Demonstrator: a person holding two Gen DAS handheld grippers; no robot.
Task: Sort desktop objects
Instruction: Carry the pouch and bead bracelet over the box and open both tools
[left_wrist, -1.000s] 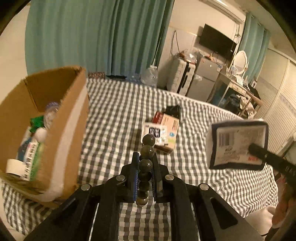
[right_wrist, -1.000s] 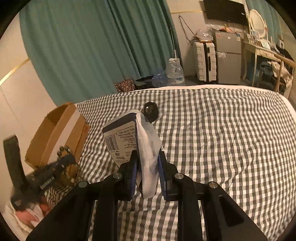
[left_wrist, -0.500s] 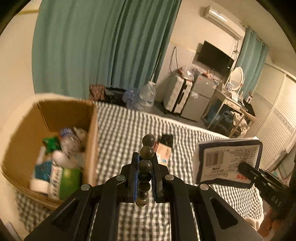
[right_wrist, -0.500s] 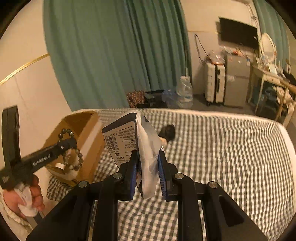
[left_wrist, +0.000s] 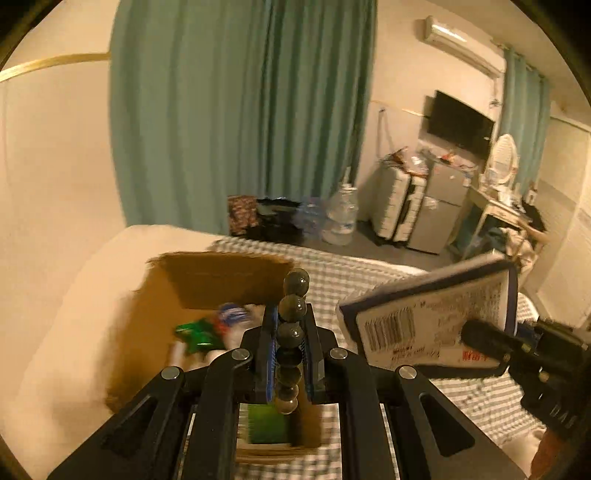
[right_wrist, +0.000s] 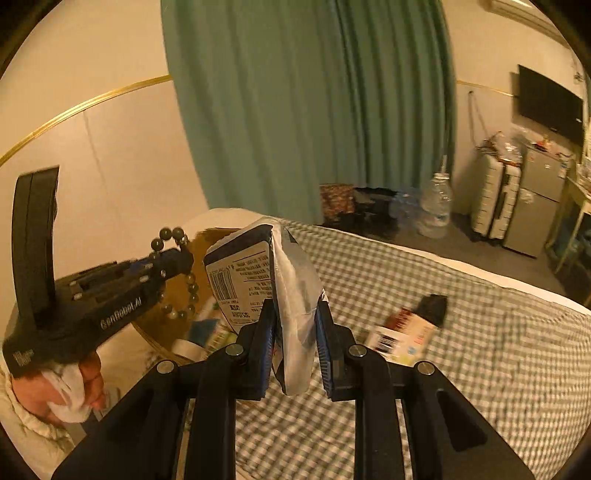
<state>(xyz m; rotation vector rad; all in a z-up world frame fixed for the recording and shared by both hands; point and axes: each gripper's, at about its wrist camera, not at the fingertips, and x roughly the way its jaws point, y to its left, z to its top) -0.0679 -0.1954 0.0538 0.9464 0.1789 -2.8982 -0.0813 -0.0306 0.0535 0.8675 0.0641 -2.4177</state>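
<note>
My left gripper (left_wrist: 290, 332) is shut on a dark bead bracelet (left_wrist: 291, 314) and holds it above the open cardboard box (left_wrist: 155, 302). In the right wrist view the left gripper (right_wrist: 181, 254) and the bracelet (right_wrist: 184, 288) hang over the box (right_wrist: 173, 295). My right gripper (right_wrist: 295, 325) is shut on a dark packet with a white barcode label (right_wrist: 243, 280), held above the bed just right of the box. The packet also shows in the left wrist view (left_wrist: 432, 317), with the right gripper (left_wrist: 480, 338) behind it.
The box holds a green pack (left_wrist: 199, 332) and bottles. A small carton (right_wrist: 402, 336) and a black object (right_wrist: 432, 308) lie on the checked bedspread (right_wrist: 480, 369). Beyond the bed stand a curtain (right_wrist: 314, 110), a water jug (right_wrist: 436, 206) and suitcases (right_wrist: 495, 199).
Both grippers have risen and moved left toward the box. The bracelet now hangs over the box opening, and the packet has come close beside it.
</note>
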